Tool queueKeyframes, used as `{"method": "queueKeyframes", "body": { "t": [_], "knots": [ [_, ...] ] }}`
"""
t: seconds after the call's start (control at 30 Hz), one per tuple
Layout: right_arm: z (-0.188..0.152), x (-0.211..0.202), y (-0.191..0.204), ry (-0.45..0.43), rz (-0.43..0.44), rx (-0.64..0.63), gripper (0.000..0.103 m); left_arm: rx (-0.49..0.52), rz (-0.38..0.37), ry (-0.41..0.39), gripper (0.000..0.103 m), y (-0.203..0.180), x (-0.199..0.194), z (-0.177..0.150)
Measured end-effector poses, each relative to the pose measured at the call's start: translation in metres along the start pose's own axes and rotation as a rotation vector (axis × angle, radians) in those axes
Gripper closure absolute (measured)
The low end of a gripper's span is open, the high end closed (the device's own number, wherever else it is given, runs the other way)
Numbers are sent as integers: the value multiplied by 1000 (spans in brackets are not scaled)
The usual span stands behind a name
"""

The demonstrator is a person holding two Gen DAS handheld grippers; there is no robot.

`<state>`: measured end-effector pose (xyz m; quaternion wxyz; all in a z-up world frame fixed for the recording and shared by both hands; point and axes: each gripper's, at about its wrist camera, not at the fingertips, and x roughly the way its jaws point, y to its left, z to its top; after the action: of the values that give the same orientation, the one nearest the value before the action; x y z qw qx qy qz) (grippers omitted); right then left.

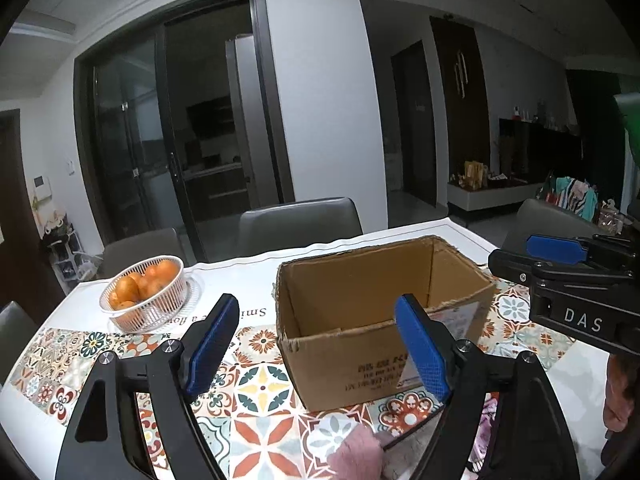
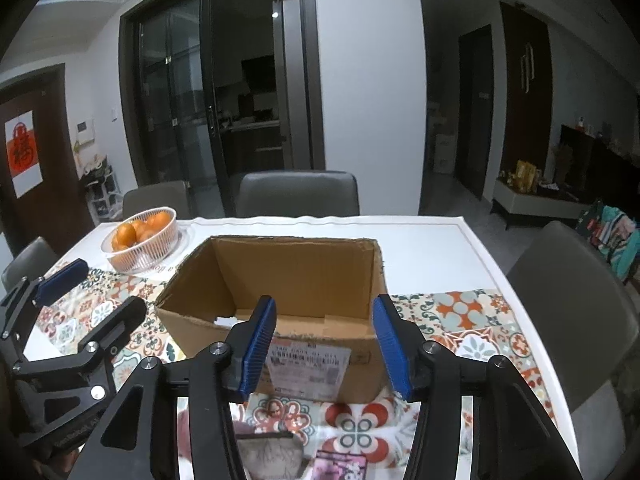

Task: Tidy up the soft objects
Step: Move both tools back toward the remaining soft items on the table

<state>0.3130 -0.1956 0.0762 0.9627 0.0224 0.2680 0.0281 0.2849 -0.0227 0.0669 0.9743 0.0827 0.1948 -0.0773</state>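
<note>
An open-topped cardboard box [image 1: 360,344] [image 2: 288,280] stands on the patterned tablecloth, with a white scrap [image 2: 228,320] on its floor. My left gripper [image 1: 316,302] hovers before the box's near left corner, open, with nothing between its blue pads. My right gripper [image 2: 325,300] is held in front of the box's near wall, also open and empty. A pink fuzzy item [image 1: 356,452] lies on the cloth under the left gripper. Under the right gripper lie a grey-pink soft piece [image 2: 272,456] and a pink printed item [image 2: 340,466], both cut off by the frame edge.
A white mesh basket of oranges [image 1: 148,296] [image 2: 140,242] sits at the table's far left. Grey chairs [image 2: 298,194] stand along the far side and another [image 2: 568,292] at the right edge. Each gripper shows in the other's view: the right [image 1: 560,264], the left [image 2: 96,296].
</note>
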Motion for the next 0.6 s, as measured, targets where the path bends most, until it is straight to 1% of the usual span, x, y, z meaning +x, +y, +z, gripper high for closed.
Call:
{"method": "queueKeyframes", "body": {
  "t": [0.17, 0.27, 0.47, 0.6],
  "knots": [
    [-9, -25, -1, -30, -7, 9, 51, 9, 15, -32, 21, -4, -21, -8],
    [-16, -39, -3, -45, -21, 21, 51, 7, 19, -34, 21, -6, -32, -13],
    [-35, -65, -5, -62, -17, 46, 51, -20, 3, -32, 21, -8, -60, -26],
    [-49, -78, -7, -63, -8, 72, 51, -43, 7, -30, 21, -9, -75, -37]
  ]
}}
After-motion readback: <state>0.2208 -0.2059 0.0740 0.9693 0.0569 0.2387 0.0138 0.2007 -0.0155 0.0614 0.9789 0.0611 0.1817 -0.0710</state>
